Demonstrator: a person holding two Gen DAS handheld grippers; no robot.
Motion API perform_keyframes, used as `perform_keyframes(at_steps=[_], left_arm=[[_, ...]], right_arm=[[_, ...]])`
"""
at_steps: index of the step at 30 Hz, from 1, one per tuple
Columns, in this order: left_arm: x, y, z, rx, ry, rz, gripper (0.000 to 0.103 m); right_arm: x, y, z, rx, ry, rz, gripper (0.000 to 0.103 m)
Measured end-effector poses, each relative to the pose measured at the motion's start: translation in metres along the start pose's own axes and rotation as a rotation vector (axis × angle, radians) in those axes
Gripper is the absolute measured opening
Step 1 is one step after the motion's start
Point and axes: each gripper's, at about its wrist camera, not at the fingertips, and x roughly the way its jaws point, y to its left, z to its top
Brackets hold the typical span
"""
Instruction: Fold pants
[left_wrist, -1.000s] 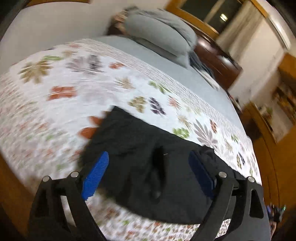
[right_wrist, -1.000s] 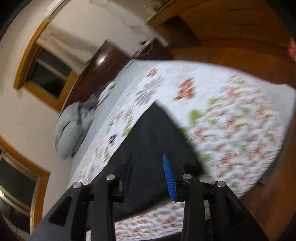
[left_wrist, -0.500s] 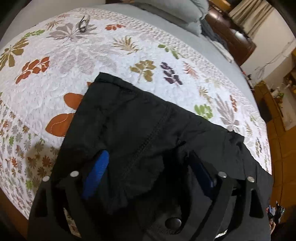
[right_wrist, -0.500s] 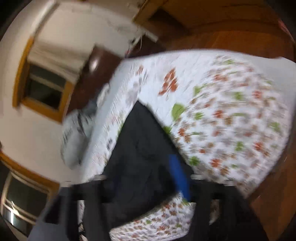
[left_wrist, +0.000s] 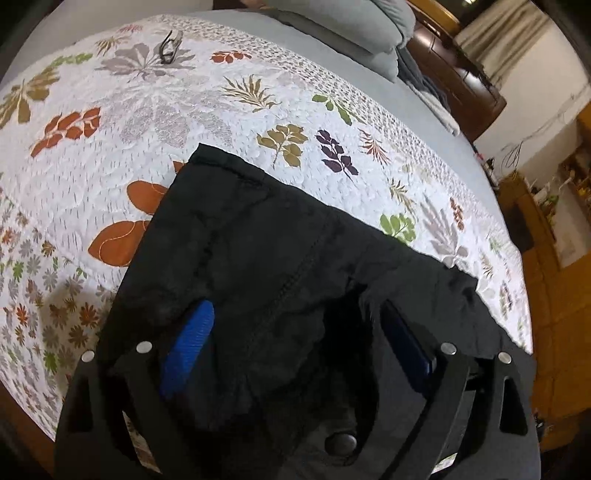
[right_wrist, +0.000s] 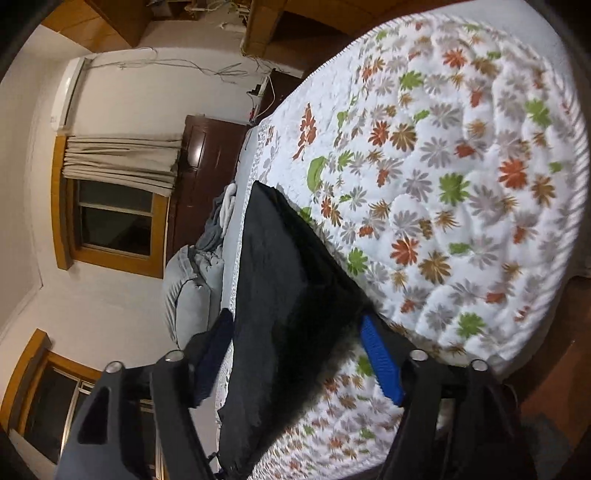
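Note:
Black pants (left_wrist: 266, 251) lie folded on a white floral quilt (left_wrist: 155, 110) on the bed. My left gripper (left_wrist: 295, 332) is open, its blue pads wide apart over the near edge of the pants, where a snap button (left_wrist: 340, 441) shows. In the right wrist view the pants (right_wrist: 280, 280) run away from me. My right gripper (right_wrist: 299, 354) is open, its pads either side of the pants' near end; the cloth lies between them, not clamped.
A grey pillow (left_wrist: 362, 33) and a dark wooden headboard (left_wrist: 454, 70) are at the bed's far end. Eyeglasses (left_wrist: 169, 47) lie on the quilt at far left. The quilt edge (right_wrist: 569, 221) drops to a wooden floor. A window (right_wrist: 110, 218) is in the wall.
Both grippers have moved down and closer over the pants. The right gripper's jaws have opened wide from a narrow gap. The left gripper stays open.

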Motion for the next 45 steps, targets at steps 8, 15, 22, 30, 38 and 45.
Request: perform_keyframes(at_steps=[8, 15, 22, 30, 38, 45], left_arm=[[0.0, 0.0, -0.001, -0.023, -0.021, 0.002, 0.093], [-0.005, 0.0, -0.002, -0.048, -0.033, 0.005, 0.093], [-0.019, 0.002, -0.008, -0.086, -0.059, -0.028, 0.093], [-0.013, 0.003, -0.011, -0.063, -0.05, -0.033, 0.096], [-0.013, 0.006, -0.012, -0.063, -0.058, -0.059, 0.096], [-0.015, 0.008, -0.013, -0.065, -0.06, -0.076, 0.096]], right_arm=[[0.02, 0.024, 0.013, -0.033, -0.002, 0.053, 0.074], [0.042, 0.033, 0.011, -0.051, 0.013, 0.046, 0.073], [0.047, 0.038, 0.011, -0.053, 0.019, 0.016, 0.062], [0.029, 0.019, 0.013, -0.04, 0.021, -0.01, 0.027], [0.022, 0.045, 0.013, -0.078, 0.009, -0.052, 0.02], [0.017, 0.074, 0.011, -0.128, 0.0, -0.08, 0.019]])
